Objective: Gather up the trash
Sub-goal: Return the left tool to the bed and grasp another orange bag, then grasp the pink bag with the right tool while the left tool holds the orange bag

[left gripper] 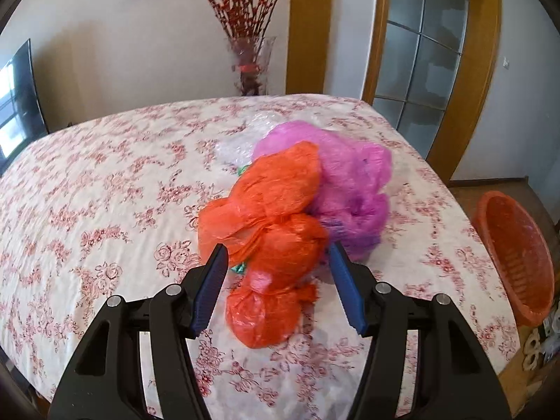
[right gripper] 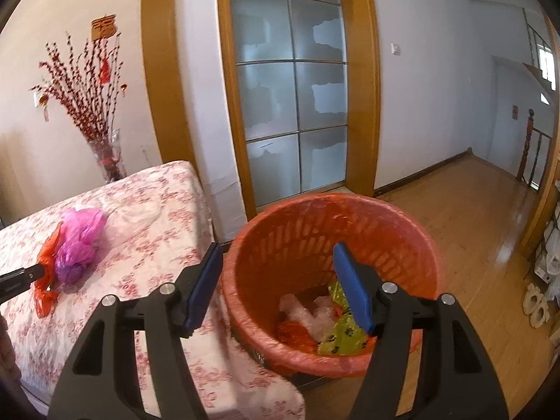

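An orange plastic bag (left gripper: 276,217) lies crumpled on the floral tablecloth (left gripper: 87,192), with a pink bag (left gripper: 353,178) and a clear bag (left gripper: 241,140) behind it. My left gripper (left gripper: 276,255) is open, its blue pads on either side of the orange bag. The right wrist view shows the same bags, orange (right gripper: 45,255) and pink (right gripper: 78,241), with the left gripper's tip beside them. My right gripper (right gripper: 276,255) is open and empty above the orange trash basket (right gripper: 413,231), which holds a yellow-green wrapper (right gripper: 344,336) and clear plastic (right gripper: 308,311).
The basket (left gripper: 518,255) stands on the wooden floor (right gripper: 472,203) off the table's right edge. A glass vase of red branches (left gripper: 250,66) stands behind the table. A frosted glass door (right gripper: 290,91) is beyond. A dark screen (left gripper: 17,98) is at far left.
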`<state>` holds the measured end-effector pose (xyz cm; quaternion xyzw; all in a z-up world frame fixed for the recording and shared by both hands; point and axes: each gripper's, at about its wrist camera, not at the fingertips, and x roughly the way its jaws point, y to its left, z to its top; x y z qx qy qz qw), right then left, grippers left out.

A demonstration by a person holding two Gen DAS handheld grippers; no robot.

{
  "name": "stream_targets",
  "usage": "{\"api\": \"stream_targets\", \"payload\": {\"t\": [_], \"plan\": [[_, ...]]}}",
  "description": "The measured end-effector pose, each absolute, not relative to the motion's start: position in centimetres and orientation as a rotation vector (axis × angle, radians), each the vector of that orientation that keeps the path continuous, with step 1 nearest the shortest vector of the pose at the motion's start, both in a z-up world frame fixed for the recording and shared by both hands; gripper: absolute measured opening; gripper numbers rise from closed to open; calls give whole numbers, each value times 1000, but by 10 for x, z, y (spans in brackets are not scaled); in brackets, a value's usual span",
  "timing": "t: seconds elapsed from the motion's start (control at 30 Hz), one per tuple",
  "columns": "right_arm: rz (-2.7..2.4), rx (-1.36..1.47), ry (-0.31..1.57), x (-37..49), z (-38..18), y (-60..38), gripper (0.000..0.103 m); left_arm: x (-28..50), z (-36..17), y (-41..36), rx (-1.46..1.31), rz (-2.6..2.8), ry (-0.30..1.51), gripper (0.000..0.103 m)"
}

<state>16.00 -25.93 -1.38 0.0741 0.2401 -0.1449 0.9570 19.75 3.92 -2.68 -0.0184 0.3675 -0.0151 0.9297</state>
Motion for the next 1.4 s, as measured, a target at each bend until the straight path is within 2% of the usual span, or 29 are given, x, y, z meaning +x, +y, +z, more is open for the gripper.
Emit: {"api": "stream_targets", "payload": {"t": [0.4, 0.43, 0.5, 0.6, 0.63, 0.9, 1.4], "plan": [[-243, 108, 513, 168, -14, -229, 65, 222, -48, 45, -90, -48, 837, 57], [-239, 105, 513, 168, -13, -227, 65, 222, -49, 46, -96, -52, 841, 55], [-225, 98, 515, 170, -13, -221, 65, 224, -51, 49, -112, -60, 850, 43], [-205, 87, 517, 173, -12, -212, 65, 221, -49, 56, -124, -68, 844, 32], [-197, 82, 517, 174, -12, -208, 65, 219, -48, 59, -126, -70, 839, 30], [-95, 40, 520, 193, -7, -165, 65, 206, -38, 95, -143, -24, 796, 26], [150, 58, 633, 274, -16, -65, 65, 212, -23, 172, -166, 103, 745, 25]]}}
